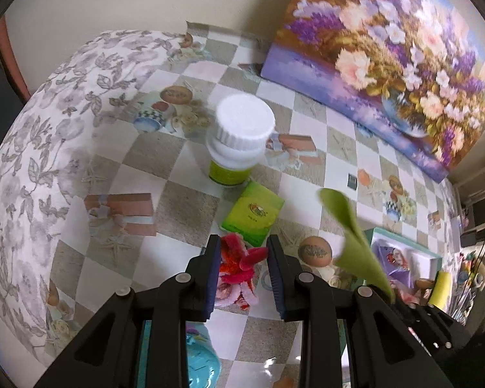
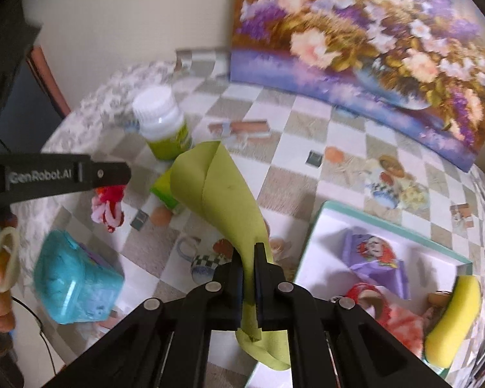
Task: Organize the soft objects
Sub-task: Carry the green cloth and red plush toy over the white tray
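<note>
My right gripper (image 2: 249, 249) is shut on a floppy green felt sheet (image 2: 223, 200), which curls up above the table and hangs down behind the jaws. The same green sheet (image 1: 349, 236) shows at the right of the left wrist view. My left gripper (image 1: 242, 242) is shut on a red and pink fuzzy toy (image 1: 239, 262). In the right wrist view that fuzzy toy (image 2: 110, 207) dangles from the left gripper (image 2: 113, 174) just above the table. A white tray with a teal rim (image 2: 388, 223) at the right holds a purple printed cloth (image 2: 375, 255), a red-orange soft thing and a yellow sponge (image 2: 456, 317).
A white-capped bottle (image 1: 239, 135) with a green label and a small green box (image 1: 252, 213) stand on the chequered tablecloth. A teal plastic container (image 2: 74, 281) sits near the left edge. A flower painting (image 1: 388, 48) leans on the wall. A person's hand (image 2: 0, 310) shows at far left.
</note>
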`<state>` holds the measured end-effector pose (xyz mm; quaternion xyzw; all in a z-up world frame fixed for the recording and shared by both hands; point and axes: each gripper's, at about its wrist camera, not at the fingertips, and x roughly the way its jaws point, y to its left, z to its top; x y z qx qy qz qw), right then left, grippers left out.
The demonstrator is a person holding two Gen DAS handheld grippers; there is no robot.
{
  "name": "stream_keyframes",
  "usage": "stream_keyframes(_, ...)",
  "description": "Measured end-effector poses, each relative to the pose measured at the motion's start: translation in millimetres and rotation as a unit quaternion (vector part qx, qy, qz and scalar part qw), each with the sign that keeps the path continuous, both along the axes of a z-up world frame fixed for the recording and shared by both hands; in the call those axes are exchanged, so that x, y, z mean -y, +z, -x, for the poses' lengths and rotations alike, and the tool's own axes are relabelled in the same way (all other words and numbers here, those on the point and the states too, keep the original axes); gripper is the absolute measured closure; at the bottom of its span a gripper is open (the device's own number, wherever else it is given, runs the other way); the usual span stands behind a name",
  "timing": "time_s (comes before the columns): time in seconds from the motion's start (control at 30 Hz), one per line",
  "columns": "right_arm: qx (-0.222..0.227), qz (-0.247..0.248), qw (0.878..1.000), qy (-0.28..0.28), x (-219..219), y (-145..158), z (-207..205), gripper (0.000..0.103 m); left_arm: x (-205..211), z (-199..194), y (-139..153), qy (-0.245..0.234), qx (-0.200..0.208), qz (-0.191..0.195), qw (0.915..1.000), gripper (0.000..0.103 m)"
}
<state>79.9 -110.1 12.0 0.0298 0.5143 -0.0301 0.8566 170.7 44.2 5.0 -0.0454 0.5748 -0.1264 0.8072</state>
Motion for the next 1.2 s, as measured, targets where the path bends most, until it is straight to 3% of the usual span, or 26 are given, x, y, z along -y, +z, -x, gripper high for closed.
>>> stream_keyframes(0.3, 0.047, -0.004, 0.998, -0.045, 28.1, 48.8, 23.0, 0.098, -22.2, 2.1, 26.3, 0.022, 0.021, 0.014, 0.9994, 0.073)
stream_keyframes(0.63, 0.071, -0.016, 0.986, -0.151, 105.1, 76.5, 68.9, 0.098, -15.3, 16.3, 61.1, 0.014, 0.058, 0.002, 0.9982, 0.073)
stream_keyframes(1.03, 0.082, -0.027, 0.965, -0.246, 188.6, 89.7, 111.7, 0.097, 77.1, 46.3, 71.5, -0.083, 0.067, -0.007, 0.9943, 0.073)
stream_keyframes(1.2, 0.070, -0.041, 0.967, -0.241, 196.0, 79.9, 110.7, 0.097, 130.2, 60.3, 58.3, -0.137, 0.045, -0.002, 0.9895, 0.073)
